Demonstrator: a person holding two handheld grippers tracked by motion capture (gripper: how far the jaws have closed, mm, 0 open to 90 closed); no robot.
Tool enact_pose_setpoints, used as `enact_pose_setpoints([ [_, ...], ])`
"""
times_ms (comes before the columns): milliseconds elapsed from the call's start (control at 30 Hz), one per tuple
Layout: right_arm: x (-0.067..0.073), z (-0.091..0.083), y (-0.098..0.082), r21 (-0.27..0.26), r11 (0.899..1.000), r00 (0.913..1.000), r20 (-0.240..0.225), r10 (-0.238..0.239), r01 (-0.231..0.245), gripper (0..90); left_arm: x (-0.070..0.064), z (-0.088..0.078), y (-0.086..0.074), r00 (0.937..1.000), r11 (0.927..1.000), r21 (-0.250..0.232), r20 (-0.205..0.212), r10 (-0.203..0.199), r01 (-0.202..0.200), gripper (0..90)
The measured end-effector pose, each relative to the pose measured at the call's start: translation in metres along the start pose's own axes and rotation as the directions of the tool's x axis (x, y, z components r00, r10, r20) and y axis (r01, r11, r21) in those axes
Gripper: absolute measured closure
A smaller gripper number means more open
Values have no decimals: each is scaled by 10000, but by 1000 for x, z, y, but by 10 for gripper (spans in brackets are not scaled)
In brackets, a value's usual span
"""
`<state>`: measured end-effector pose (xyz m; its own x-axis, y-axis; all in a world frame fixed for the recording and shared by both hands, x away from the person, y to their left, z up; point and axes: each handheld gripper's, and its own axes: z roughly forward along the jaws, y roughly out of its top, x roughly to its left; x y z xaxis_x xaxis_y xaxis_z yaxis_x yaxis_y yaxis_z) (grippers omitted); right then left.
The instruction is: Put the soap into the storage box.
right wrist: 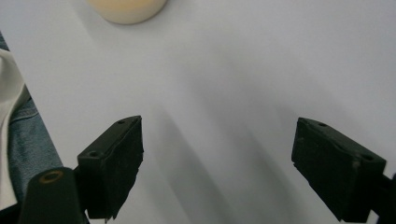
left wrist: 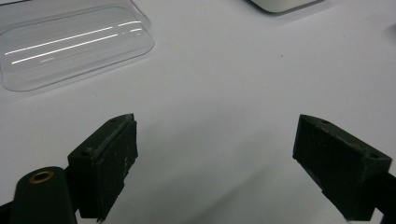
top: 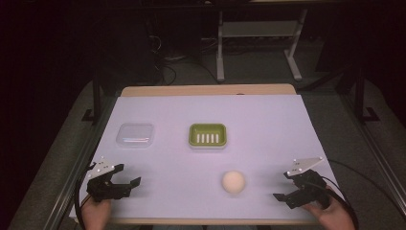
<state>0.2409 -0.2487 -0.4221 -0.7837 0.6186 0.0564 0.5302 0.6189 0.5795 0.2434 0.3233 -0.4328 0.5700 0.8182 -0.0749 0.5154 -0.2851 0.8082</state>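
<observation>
A wooden table (top: 206,90) stands on grey carpet (top: 258,62), its top covered by a white sheet (top: 210,153). Beyond its far edge a white metal frame (top: 261,31) rests on the floor among dark cables (top: 165,64). The room behind lies in deep shadow.

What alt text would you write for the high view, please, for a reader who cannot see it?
A round cream soap bar lies on a white table between two open grippers: the left hand-held gripper and the right hand-held gripper. Farther back sit a green soap dish and, to its left, a clear plastic lid.
</observation>
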Motion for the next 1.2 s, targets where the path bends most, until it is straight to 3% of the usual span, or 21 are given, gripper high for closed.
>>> enact_pose_setpoints([
  [233, 5, 1, 7, -33, 9995, 9994, -132, -306, 306, 160, -3, -3, 2, 9989, 9993, -96, 293, 364, -361, 130],
  [567, 15, 4, 18, 9, 9983, 9981, -202, -581, 581, 161, -5, -7, 2, 9975, 9974, -285, 239, 671, -664, 130],
  [900, 21, 9, 29, 58, 9972, 9967, -344, -741, 743, 161, -5, -8, 2, 9968, 9969, -283, 285, 746, -738, 130],
  [1200, 26, 22, 50, 373, 9914, 9899, -712, -1230, 1258, 161, -5, -8, 2, 9962, 9964, -310, 350, 801, -791, 130],
])
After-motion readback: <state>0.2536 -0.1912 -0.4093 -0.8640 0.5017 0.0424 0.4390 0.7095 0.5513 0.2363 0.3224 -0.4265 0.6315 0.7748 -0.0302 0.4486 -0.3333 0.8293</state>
